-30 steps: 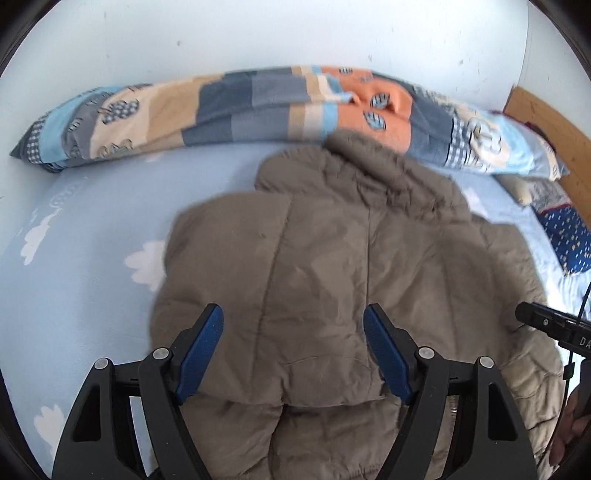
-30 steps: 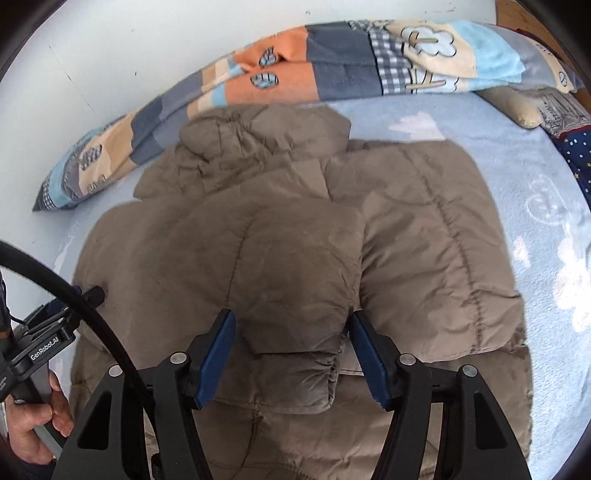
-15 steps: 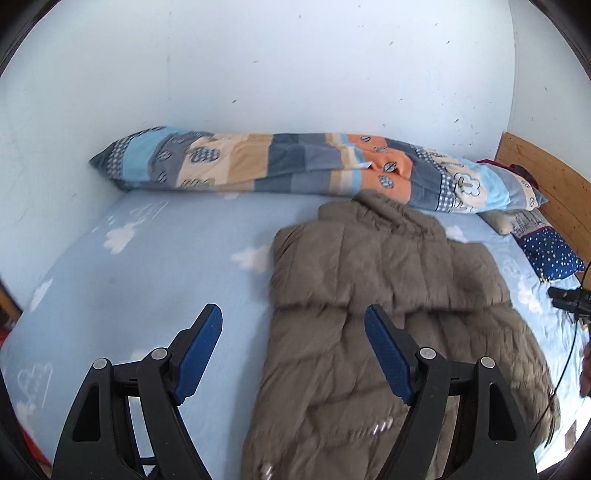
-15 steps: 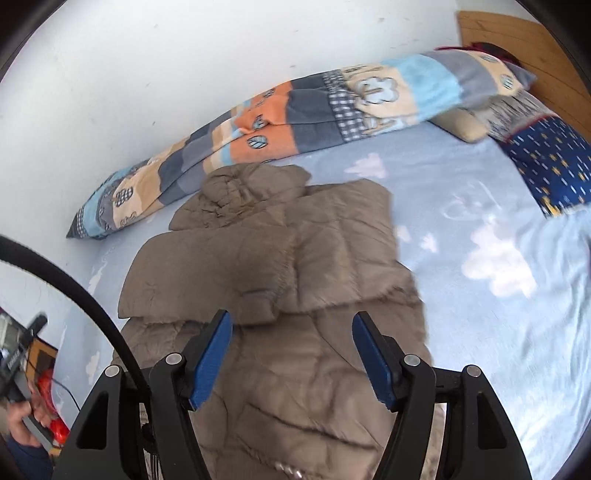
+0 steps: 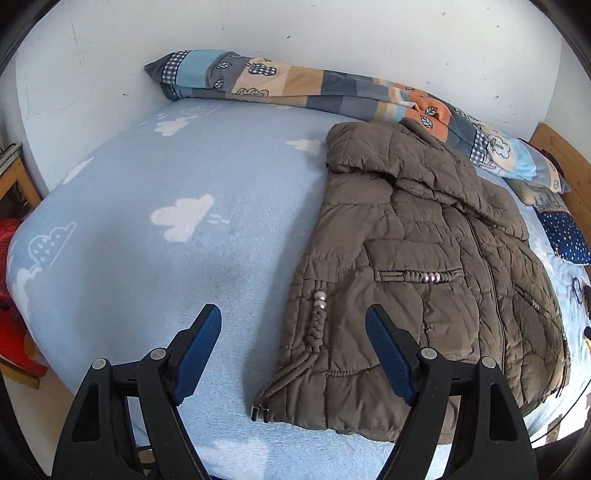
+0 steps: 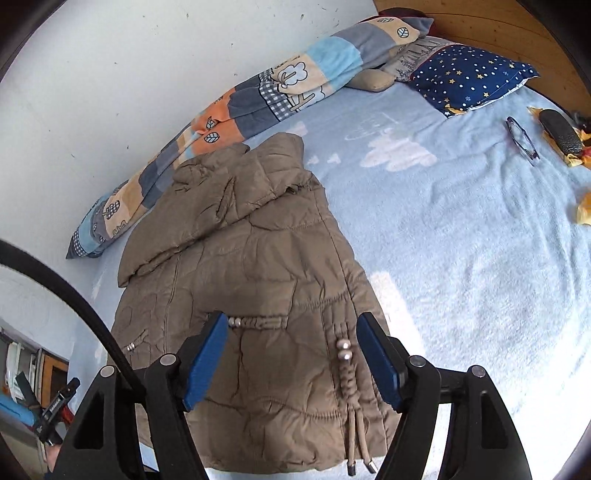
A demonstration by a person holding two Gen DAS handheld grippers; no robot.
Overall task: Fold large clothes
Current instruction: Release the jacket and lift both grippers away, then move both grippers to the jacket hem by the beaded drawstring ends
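A brown quilted jacket [image 5: 424, 258] lies flat on the pale blue cloud-print bed sheet [image 5: 166, 240], hood toward the wall. Its zip and beaded cords face up, and no sleeve shows. My left gripper [image 5: 293, 317] hangs open above the jacket's left hem edge, with nothing between its blue pads. In the right wrist view the jacket [image 6: 251, 266] fills the lower left. My right gripper [image 6: 291, 323] hovers over its lower right part. Its jaws are opening and grip nothing.
A rolled patchwork blanket [image 5: 295, 85] lies along the white wall behind the jacket. A navy star pillow [image 6: 469, 77], glasses [image 6: 521, 138] and a dark object [image 6: 561, 133] lie near the wooden headboard [image 6: 480, 22]. A black cable [image 6: 74, 295] crosses the lower left.
Both grippers have drawn back from the jacket and apart, left toward the left, right toward the right. More of the bed shows. A sleeve lay folded across the jacket before; now zip and cords show.
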